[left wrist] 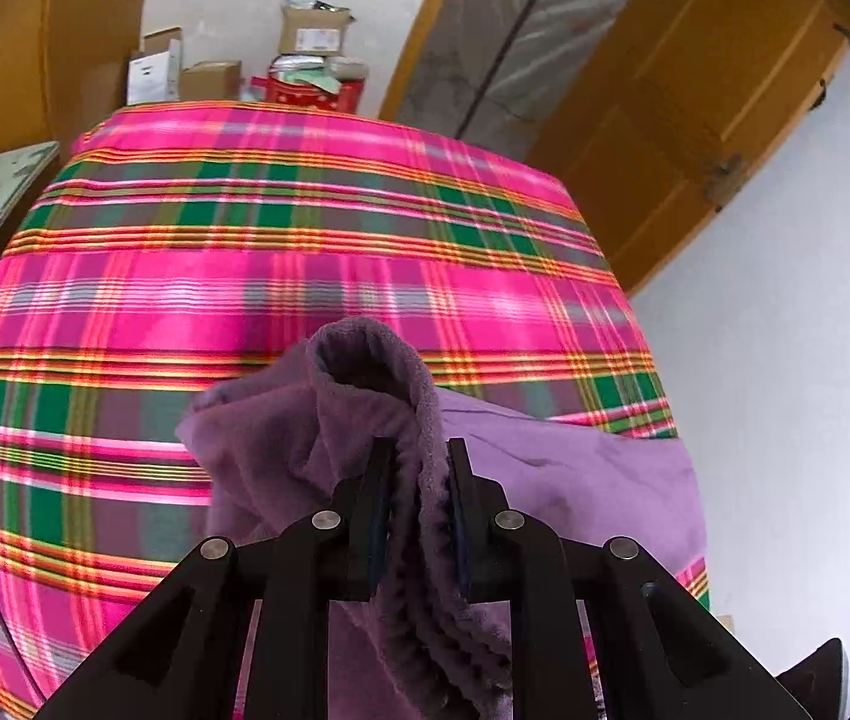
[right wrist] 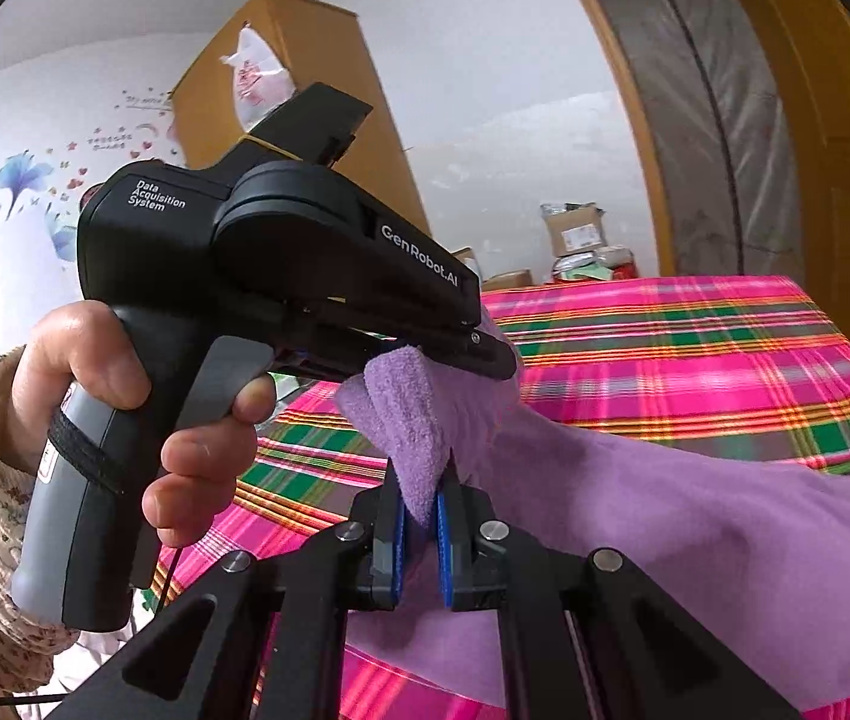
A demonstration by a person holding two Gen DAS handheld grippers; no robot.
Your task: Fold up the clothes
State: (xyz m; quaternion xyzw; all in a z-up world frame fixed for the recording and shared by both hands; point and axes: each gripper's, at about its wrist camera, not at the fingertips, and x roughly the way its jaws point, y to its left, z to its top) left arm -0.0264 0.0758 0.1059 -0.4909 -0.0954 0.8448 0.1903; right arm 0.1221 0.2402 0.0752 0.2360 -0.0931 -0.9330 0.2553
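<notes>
A purple fleece garment lies over the pink-and-green plaid bedsheet. My left gripper is shut on a bunched, thick edge of it, which rises in a loop beyond the fingertips. In the right wrist view my right gripper is shut on another fold of the same garment, pinched between its blue pads. The left gripper shows there just above and beyond, gripping cloth close by, with a hand on its handle. The cloth hangs stretched from both grippers down to the right.
Cardboard boxes and a red bag are stacked past the bed's far end. A wooden door stands at the right, a wooden wardrobe at the left. The sheet runs on beyond the garment.
</notes>
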